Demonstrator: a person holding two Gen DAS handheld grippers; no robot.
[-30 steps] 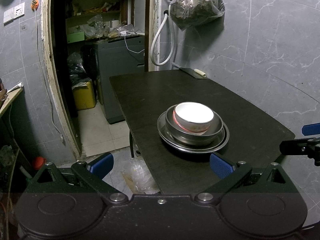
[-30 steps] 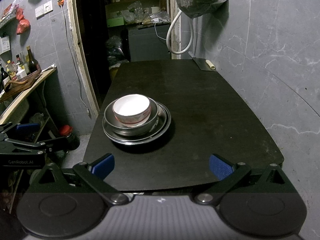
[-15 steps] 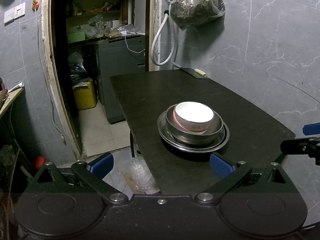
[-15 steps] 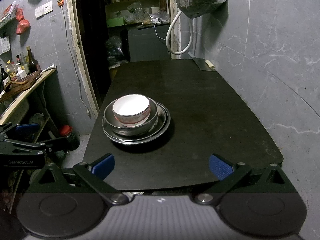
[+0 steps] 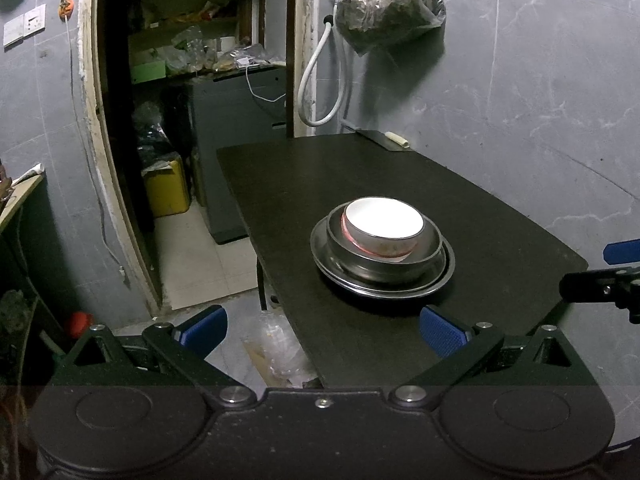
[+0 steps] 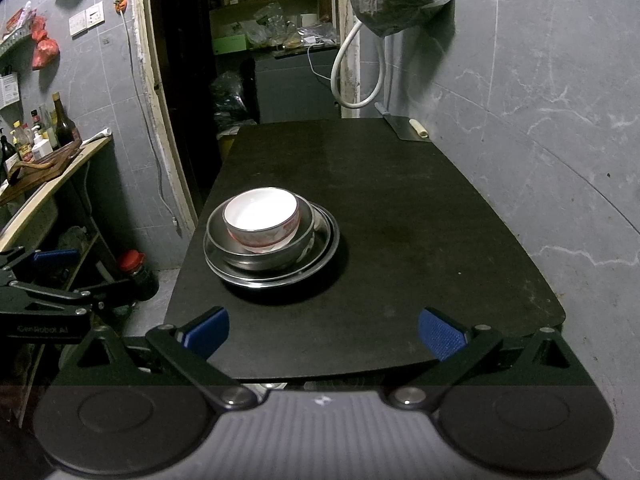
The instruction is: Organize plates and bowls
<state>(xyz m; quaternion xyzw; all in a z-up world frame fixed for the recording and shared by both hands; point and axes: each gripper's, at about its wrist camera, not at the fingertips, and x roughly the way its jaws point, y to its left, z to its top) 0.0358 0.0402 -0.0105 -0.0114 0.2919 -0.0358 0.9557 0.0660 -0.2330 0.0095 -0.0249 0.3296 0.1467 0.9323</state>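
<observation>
Both the left tool (image 5: pixel 320 330) and the right tool (image 6: pixel 323 330) are wide open and hold nothing, low at the near tabletop (image 6: pixel 400 208) edge. The white bowl (image 6: pixel 262 218) sits inside the steel bowl (image 6: pixel 260 258) on the steel plate (image 6: pixel 320 252).

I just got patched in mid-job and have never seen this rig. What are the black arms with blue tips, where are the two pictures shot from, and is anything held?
No robot arm here: a person carries hand-held tongs in each hand, with a camera looking along each pair. The left view shows the left tongs, the right view the right tongs; the blue tips are their fingers. Both stand open and hold nothing. On the black table sits one stack: a white bowl inside a steel bowl on steel plates. A cleaver lies at the far edge.
</observation>
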